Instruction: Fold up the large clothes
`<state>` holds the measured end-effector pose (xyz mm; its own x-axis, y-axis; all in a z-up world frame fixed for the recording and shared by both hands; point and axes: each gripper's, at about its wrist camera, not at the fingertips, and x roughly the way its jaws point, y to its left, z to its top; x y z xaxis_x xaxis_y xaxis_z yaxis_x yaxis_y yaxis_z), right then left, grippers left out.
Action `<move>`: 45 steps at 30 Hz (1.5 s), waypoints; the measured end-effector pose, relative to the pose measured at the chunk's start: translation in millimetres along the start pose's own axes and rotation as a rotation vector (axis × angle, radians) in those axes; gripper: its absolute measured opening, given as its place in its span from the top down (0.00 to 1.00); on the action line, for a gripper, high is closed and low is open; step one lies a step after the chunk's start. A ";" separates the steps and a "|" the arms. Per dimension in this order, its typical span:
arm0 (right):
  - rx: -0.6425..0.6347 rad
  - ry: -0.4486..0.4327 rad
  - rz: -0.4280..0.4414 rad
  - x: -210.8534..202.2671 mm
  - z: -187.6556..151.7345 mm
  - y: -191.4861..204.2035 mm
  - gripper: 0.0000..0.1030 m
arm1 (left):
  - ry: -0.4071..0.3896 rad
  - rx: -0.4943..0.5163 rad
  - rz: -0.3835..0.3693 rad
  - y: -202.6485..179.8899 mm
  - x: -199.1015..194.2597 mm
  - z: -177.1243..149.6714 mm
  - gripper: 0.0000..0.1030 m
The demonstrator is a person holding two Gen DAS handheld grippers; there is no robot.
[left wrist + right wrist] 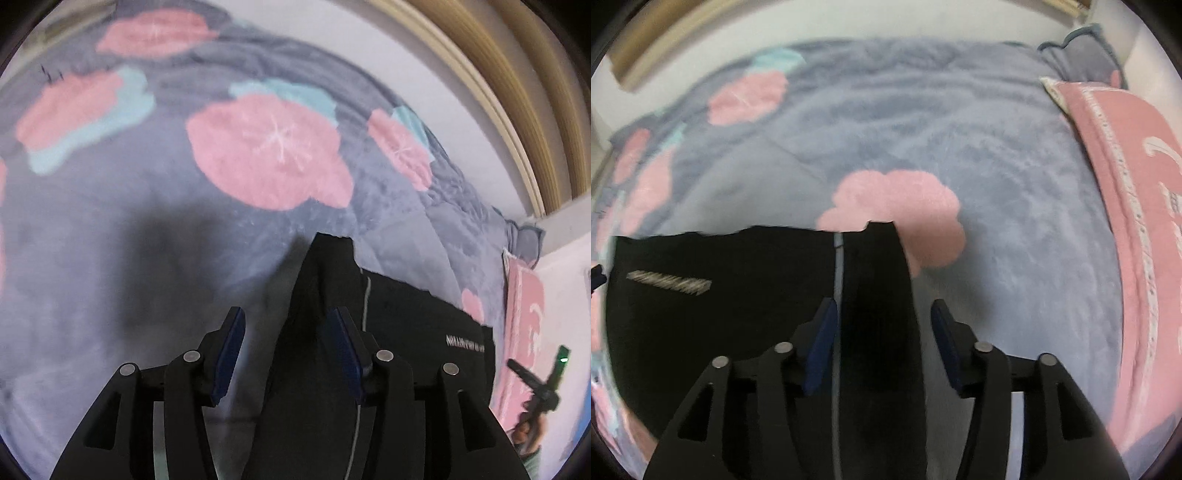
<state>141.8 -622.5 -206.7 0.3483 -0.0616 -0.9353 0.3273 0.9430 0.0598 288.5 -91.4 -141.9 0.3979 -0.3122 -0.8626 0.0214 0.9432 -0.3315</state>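
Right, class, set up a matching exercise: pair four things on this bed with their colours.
Things:
1. garment
2. bedspread
3. pillow
4. claw pads

Colours:
A. pink with white lettering
B. dark blue
C. black with a pale stripe
D. grey-blue with pink flowers

Pairs: 1-C, 2-D, 3-A, 4-B

Home bedroom: ahead of both claws a bed is spread with a fleecy grey blanket [923,122] printed with pink flowers [269,151] and teal leaves. To the right of the right claw lies a pink pillow [1126,177] with white lettering, with a grey cushion [1082,51] at the far right corner. Past the blanket there is a plain white wall [369,48] and a tan wooden frame [517,92], upper right of the left claw.
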 end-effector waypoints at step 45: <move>-0.139 -0.035 0.205 35.9 -14.0 145.7 0.24 | 0.073 0.364 0.018 -142.1 8.8 -168.1 0.43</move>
<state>189.7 -482.8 -236.5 0.4261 0.1270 -0.8957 0.1230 0.9728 0.1964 134.8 -247.2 -166.6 0.3352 -0.2903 -0.8963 0.3450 0.9231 -0.1699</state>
